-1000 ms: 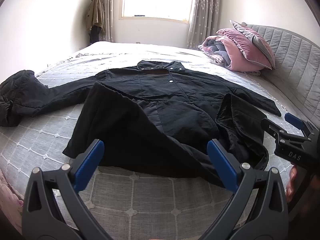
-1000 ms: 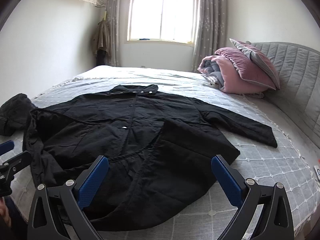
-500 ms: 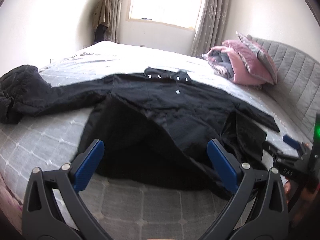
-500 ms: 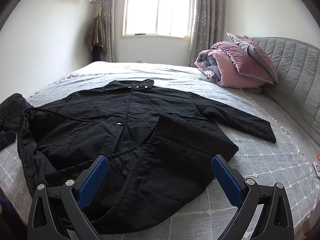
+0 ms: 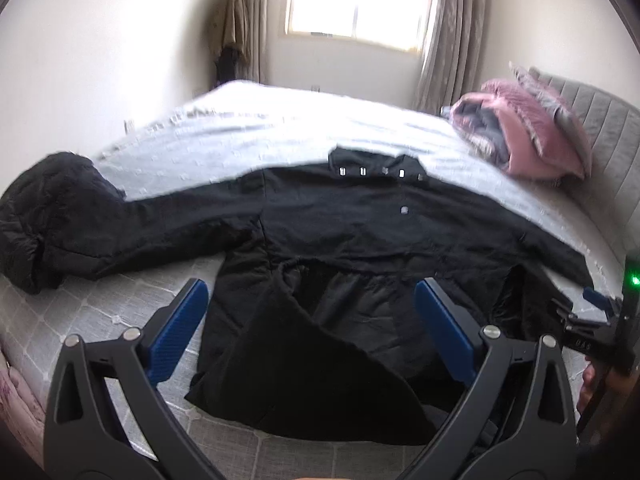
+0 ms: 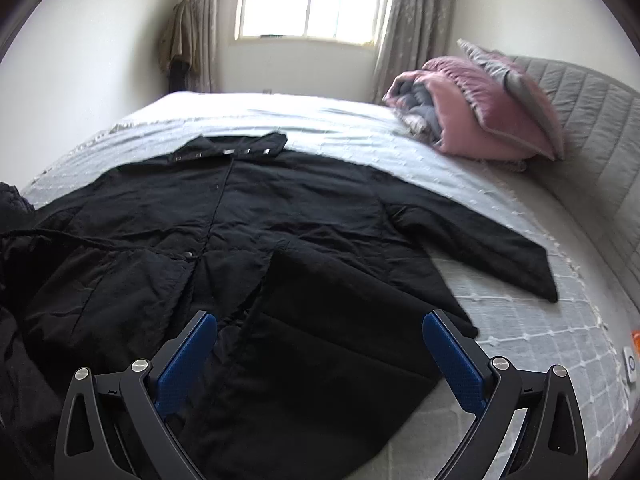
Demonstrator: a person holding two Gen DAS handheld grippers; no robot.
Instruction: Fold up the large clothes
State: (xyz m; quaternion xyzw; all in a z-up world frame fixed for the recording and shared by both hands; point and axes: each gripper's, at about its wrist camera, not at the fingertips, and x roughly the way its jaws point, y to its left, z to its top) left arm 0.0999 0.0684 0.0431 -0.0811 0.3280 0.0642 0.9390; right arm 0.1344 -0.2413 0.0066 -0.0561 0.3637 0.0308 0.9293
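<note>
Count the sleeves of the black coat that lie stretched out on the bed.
2. One sleeve stretches toward the bed's left side, ending by a bunched dark heap. The other sleeve runs out toward the headboard side. Neither is folded in yet.

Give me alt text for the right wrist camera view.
A black coat lies spread flat on a grey bed, collar toward the window. The open right gripper hovers over its hem; pink bedding sits by the headboard.
</note>
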